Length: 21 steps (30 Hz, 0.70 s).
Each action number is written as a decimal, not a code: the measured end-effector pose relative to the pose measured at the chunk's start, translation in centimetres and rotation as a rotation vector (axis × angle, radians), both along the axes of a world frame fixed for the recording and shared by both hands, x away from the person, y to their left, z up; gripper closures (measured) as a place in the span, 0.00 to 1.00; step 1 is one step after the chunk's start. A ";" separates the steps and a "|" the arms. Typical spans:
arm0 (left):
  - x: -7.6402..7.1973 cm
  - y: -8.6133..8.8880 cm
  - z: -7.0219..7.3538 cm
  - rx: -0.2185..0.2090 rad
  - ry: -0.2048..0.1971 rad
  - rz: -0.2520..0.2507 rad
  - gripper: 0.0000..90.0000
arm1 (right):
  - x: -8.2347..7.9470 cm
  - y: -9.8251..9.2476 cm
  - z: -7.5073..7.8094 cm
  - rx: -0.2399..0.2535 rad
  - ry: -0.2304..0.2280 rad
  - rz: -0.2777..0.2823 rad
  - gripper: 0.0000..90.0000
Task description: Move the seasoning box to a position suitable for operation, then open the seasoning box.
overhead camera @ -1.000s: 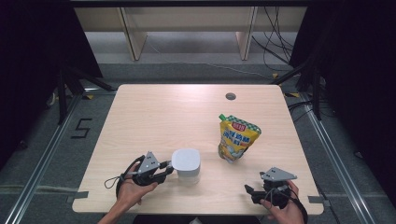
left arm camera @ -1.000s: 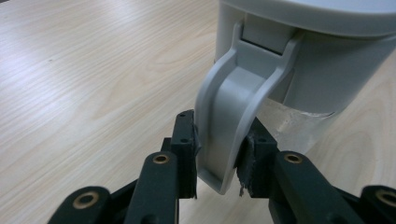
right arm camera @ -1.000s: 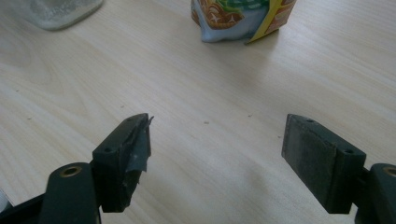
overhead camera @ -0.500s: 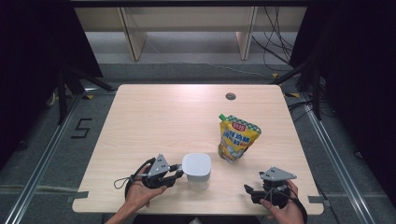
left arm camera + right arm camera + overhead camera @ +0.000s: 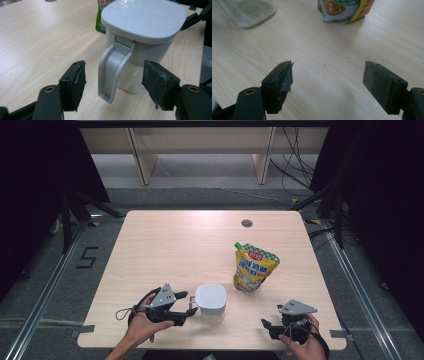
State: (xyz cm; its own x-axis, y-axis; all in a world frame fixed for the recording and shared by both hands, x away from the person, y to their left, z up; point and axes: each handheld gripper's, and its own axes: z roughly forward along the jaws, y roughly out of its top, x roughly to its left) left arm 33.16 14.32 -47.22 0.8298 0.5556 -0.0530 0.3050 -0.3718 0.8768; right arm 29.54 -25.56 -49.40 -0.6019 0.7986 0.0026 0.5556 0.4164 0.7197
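Wooden table [image 5: 165,245] carries a white-lidded jug [image 5: 210,302] near its front edge, shifted rightward since earlier; left gripper [image 5: 186,307] jaws open astride its handle [image 5: 112,72]. Right gripper [image 5: 266,326] open, unmoved.

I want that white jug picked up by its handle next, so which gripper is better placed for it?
Left. The left gripper is open with its fingers either side of the jug's handle. The right gripper faces bare table.
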 end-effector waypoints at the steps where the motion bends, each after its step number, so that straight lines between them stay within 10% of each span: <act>1: 0.0 0.2 0.3 -0.008 -0.006 0.001 0.38 | 0.1 -0.1 0.1 -0.002 -0.005 0.002 0.28; 21: -0.6 1.3 3.3 -0.076 0.004 0.033 0.45 | 0.1 -0.1 0.0 -0.014 -0.023 0.010 0.27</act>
State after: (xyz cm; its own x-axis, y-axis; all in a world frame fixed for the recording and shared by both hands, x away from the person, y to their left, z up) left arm 32.59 15.62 -43.88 0.8109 0.5767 -0.0991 0.3191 -0.2940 0.9010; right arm 29.60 -25.63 -49.39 -0.6099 0.7922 -0.0224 0.5349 0.4324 0.7259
